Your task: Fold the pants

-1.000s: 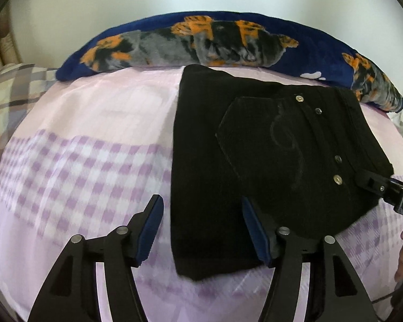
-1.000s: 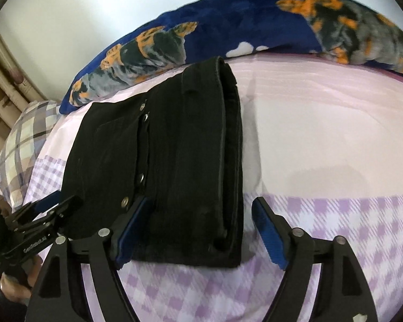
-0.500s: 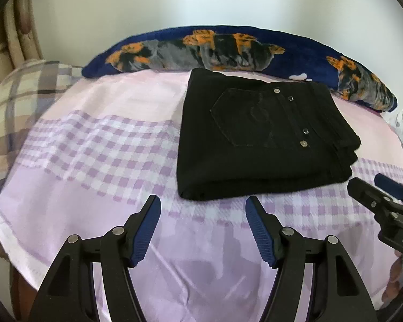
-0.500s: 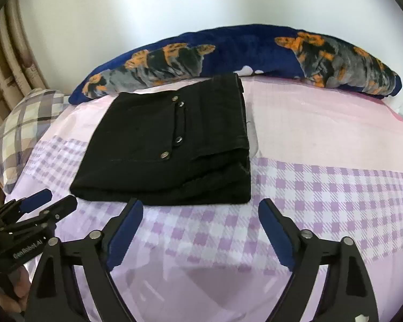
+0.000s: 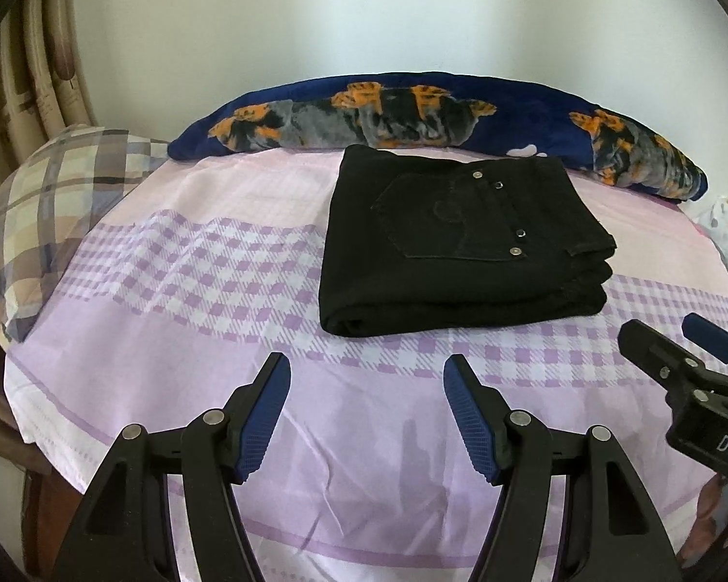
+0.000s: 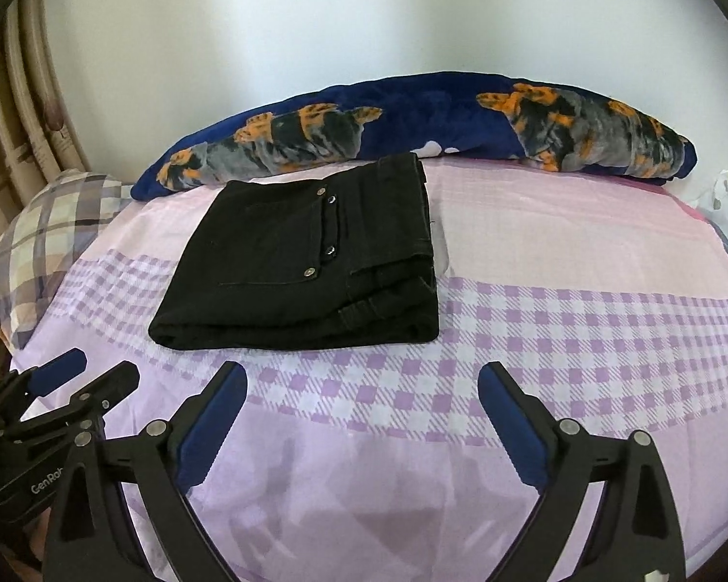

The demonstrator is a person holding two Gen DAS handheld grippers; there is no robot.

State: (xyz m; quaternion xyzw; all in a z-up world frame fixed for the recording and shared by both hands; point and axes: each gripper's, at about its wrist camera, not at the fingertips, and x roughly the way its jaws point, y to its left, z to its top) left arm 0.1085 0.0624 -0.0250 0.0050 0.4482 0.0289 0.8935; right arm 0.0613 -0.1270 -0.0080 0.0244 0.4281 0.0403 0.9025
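A pair of black pants (image 5: 461,247) lies folded into a thick, neat rectangle on a bed covered by a lilac and white checked sheet (image 5: 208,281). A back pocket with small metal studs faces up, and the stacked folded layers show along the edge nearest the cameras. The far edge of the pants sits just beside a long navy blanket (image 5: 412,111) printed with orange and grey animals, rolled along the white wall (image 5: 364,14). A plaid pillow (image 5: 48,203) rests at the left end of the bed, with beige curtains (image 5: 34,48) behind it. The left gripper (image 5: 364,412) hovers over bare sheet in front of the pants, apart from them, its blue-padded jaws spread wide and holding nothing. The right gripper (image 6: 361,419) hangs beside it, also short of the pants, its jaws spread wider still and empty. Each gripper appears at the edge of the other's view, level with it.
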